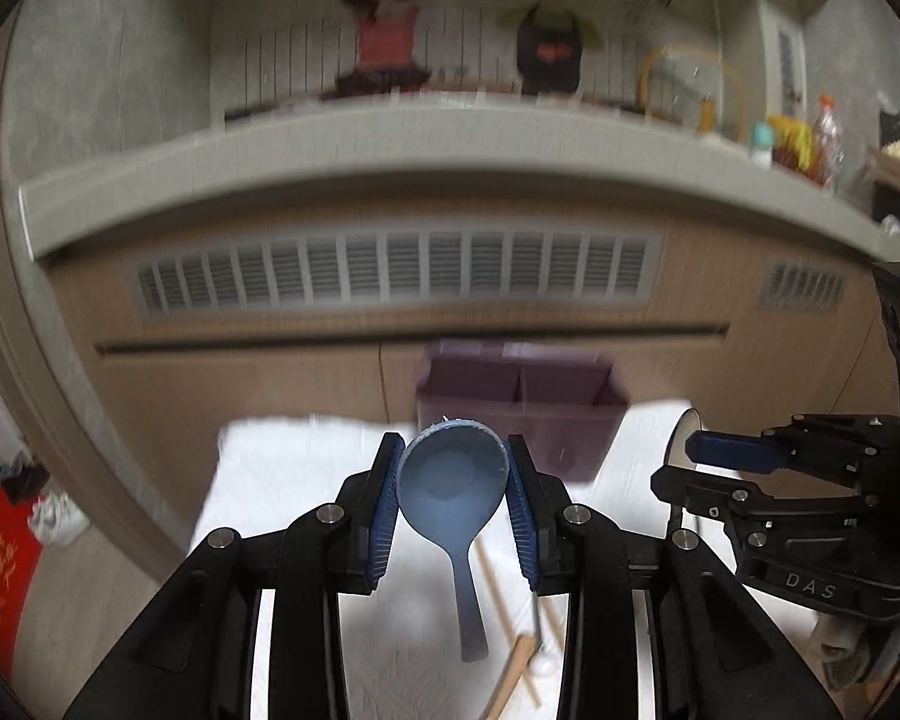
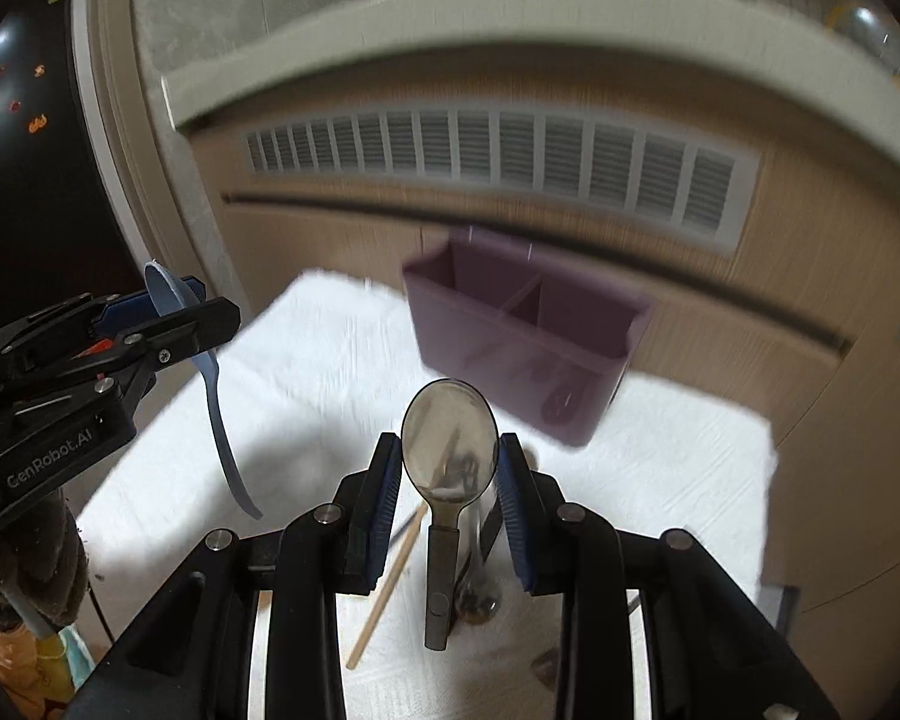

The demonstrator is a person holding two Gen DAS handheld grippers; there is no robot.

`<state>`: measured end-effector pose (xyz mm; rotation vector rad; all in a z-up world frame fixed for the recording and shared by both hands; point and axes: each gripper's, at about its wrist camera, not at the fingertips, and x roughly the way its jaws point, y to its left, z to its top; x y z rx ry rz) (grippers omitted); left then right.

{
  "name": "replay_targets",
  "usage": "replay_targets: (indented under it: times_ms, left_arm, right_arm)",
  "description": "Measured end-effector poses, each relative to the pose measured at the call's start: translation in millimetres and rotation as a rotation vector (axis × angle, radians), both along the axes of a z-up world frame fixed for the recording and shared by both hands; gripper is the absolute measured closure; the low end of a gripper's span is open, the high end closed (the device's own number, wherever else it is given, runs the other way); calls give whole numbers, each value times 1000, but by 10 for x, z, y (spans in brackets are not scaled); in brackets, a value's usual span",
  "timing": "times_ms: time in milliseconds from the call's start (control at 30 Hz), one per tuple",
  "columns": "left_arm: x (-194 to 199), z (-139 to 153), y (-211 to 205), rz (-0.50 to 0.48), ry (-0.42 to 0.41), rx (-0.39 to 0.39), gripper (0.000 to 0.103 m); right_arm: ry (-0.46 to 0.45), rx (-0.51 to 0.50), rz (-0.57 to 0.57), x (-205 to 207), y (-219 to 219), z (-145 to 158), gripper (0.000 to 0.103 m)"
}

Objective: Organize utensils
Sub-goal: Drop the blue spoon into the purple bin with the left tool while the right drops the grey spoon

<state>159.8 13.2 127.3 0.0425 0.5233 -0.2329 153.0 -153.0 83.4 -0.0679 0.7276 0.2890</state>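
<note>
My left gripper (image 1: 453, 471) is shut on the bowl of a blue plastic spoon (image 1: 450, 495), handle hanging down, held above the white cloth (image 1: 306, 462). My right gripper (image 2: 450, 468) is shut on the bowl of a metal spoon (image 2: 449, 438), handle hanging down. A purple two-compartment utensil holder (image 1: 516, 402) stands at the far edge of the cloth, ahead of both grippers; it also shows in the right wrist view (image 2: 522, 324). The left gripper with the blue spoon (image 2: 171, 300) shows at the left of the right wrist view. The right gripper (image 1: 699, 456) shows at the right of the left wrist view.
Wooden chopsticks (image 1: 510, 636) lie on the cloth below the grippers, also seen in the right wrist view (image 2: 390, 576), beside another metal utensil (image 2: 480, 588). A wooden cabinet with a vent grille (image 1: 390, 276) and a grey counter ledge (image 1: 450, 150) stand behind the table.
</note>
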Motion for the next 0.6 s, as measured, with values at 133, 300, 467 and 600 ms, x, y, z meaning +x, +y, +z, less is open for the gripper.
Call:
replay_targets:
  times_ms: [133,300,467,600]
  left_arm:
    - [-23,420,-43,-10,-94,6,69]
    - [126,862,-117,-6,-170,19,69]
    - [384,1112,-272,-22,-223,68,69]
    - [706,1168,-367,-43,-242,60,69]
  right_arm:
    - [-122,-31,-26,-74,9,480,73]
    - [-227,-38,-74,4,-8,1024,73]
    - [-322,-73,-118,231,2,1436,73]
    - [-370,-66,-149,471,-39,1624,73]
